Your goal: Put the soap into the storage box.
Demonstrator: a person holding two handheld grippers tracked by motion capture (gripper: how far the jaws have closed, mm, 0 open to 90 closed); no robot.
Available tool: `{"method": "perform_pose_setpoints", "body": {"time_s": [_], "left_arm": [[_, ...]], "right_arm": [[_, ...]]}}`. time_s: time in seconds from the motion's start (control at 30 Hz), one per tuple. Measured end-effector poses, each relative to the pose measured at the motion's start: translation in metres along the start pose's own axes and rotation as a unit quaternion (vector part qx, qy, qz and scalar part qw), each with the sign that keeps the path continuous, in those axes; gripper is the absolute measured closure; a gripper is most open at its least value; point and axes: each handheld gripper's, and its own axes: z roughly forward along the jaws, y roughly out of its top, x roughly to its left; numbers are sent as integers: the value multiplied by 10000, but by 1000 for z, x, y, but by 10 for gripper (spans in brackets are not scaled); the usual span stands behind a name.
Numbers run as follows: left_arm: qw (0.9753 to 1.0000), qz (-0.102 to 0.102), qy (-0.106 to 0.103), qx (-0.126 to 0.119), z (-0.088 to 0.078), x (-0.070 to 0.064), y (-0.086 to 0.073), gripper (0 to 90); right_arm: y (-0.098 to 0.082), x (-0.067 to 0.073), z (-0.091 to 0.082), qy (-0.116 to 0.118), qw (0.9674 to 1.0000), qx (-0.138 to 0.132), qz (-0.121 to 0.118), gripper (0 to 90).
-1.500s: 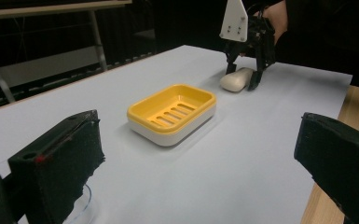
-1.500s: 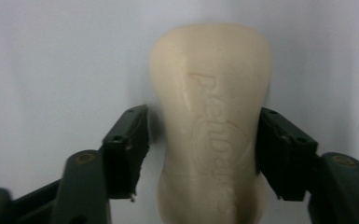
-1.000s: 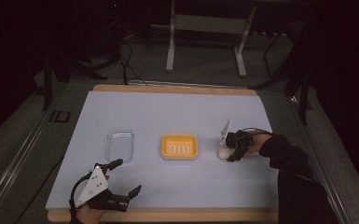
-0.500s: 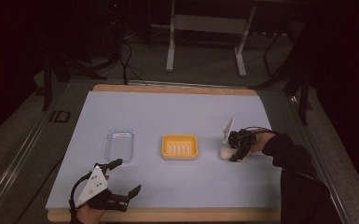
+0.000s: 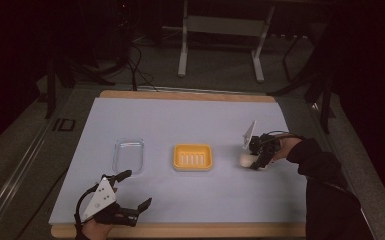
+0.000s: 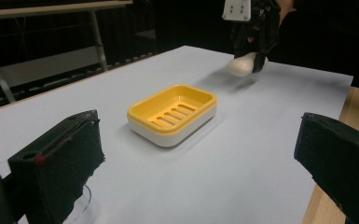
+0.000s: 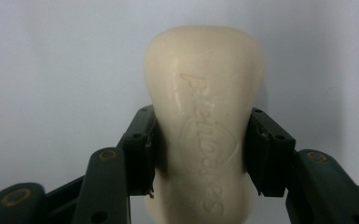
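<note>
The right hand-held gripper [image 7: 200, 154] is clamped on both sides of a cream soap bar [image 7: 204, 116], right of the yellow soap dish [image 5: 193, 157] on the desk [image 5: 190, 117]. The left hand-held gripper [image 5: 132, 190], at the near left, gapes wide, holding nothing.

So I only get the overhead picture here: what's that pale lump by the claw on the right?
Observer: A cream bar of soap; the right claw has its jaws pressed on both sides of it.
Operator: Is it plain?
Observer: No, raised lettering runs along its top face.
Operator: And the yellow dish?
Observer: That soap dish is a yellow slotted tray sitting in a white base.
Operator: The other claw?
Observer: The left claw is wide open, aimed toward the dish.
</note>
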Motion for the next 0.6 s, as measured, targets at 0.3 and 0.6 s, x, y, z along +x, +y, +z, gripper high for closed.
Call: {"method": "perform_pose_setpoints", "body": {"time_s": [0.3,0.6], "left_arm": [[10000,13,5,9,-1,0,0,11],[10000,0,-4,4,0,0,0,11]], "right_arm": [[7,1,-19,-18,10000,-4,-52,499],[16,2,-36,-71,9999,15,-70,499]]}}
